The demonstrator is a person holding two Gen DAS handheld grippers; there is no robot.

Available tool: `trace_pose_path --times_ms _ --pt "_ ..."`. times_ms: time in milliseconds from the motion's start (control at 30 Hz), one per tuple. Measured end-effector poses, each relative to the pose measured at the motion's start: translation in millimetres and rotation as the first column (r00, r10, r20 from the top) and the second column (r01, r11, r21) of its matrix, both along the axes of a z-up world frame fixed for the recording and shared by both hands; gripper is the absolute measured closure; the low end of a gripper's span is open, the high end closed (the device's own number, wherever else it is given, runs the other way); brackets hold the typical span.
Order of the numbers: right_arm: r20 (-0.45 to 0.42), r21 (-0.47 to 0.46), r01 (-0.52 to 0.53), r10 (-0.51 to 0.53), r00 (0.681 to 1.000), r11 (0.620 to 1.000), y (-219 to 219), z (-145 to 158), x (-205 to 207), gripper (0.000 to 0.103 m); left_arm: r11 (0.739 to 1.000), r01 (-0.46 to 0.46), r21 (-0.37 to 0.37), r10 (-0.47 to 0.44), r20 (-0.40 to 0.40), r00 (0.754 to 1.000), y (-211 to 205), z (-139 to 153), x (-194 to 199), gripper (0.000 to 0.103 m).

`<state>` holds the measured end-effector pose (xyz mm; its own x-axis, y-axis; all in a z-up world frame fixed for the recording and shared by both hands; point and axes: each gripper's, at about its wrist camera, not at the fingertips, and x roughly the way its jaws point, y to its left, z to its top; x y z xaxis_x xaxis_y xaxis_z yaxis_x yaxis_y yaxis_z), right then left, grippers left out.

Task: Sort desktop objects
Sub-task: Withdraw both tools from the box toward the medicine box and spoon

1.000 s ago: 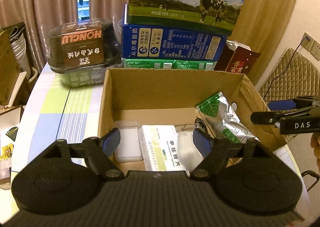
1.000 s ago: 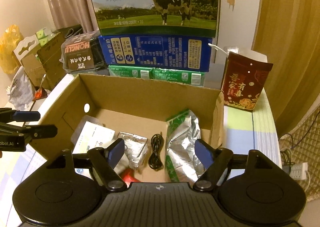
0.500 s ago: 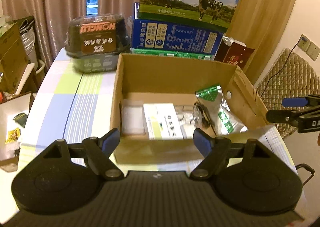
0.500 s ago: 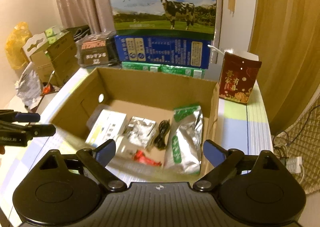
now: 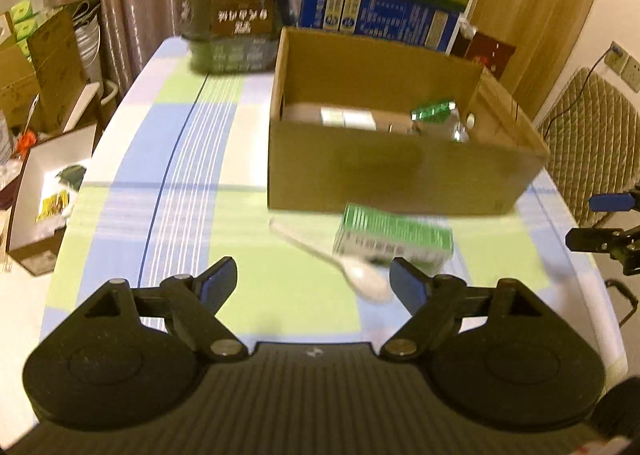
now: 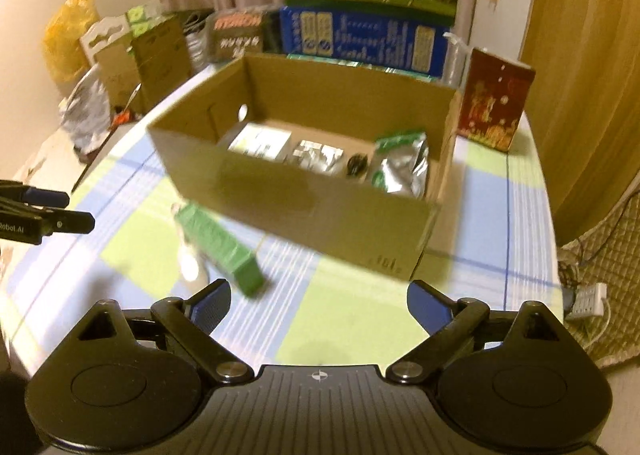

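Cardboard box point(image 5: 404, 175) already holds a white packet, foil pouches and a cable. Still outside, just before its front wall: green carton point(image 5: 394, 241) and white spoon point(image 5: 360, 275). Left gripper point(image 5: 312, 283) jaws opening, empty; right gripper point(image 6: 318, 301) wide apart, empty.

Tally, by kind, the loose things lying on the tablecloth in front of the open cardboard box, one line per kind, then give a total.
Green rectangular carton lying on its side: 1
White plastic spoon: 1
Total: 2
Both lie on the checked tablecloth, outside the brown cardboard box; the spoon's handle seems to run under the carton's edge.
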<state>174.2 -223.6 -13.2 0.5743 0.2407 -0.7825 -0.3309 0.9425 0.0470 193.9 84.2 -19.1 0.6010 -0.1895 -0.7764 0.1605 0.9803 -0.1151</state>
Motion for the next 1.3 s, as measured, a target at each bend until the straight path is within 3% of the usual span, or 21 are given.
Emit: trace_pose_path --times_ms 533,833,1100,1300 --pt "-0.015 -0.078 -0.115 0.114 0.993 0.990 26.3 -27.9 3.0 0.011 0.997 0.050 0.062 -0.046 -0.064 0.997 -8.6 -39.6 -9.1 0.020" --pt "-0.027 -0.127 -0.204 0.202 0.979 0.971 43.1 -40.9 11.5 0.011 0.983 0.135 0.120 -0.123 -0.103 0.987 -14.7 -54.1 -3.6 0.020" --pt "-0.049 -0.188 -0.333 0.330 0.943 0.924 66.1 -54.4 21.4 0.011 0.947 0.260 0.190 -0.239 -0.128 0.963 -22.9 -63.0 4.1 0.020" --pt "-0.078 -0.220 -0.406 0.399 0.914 0.887 81.5 -69.2 28.7 0.012 0.917 0.350 0.194 -0.324 -0.153 0.934 -29.3 -71.9 10.6 0.020"
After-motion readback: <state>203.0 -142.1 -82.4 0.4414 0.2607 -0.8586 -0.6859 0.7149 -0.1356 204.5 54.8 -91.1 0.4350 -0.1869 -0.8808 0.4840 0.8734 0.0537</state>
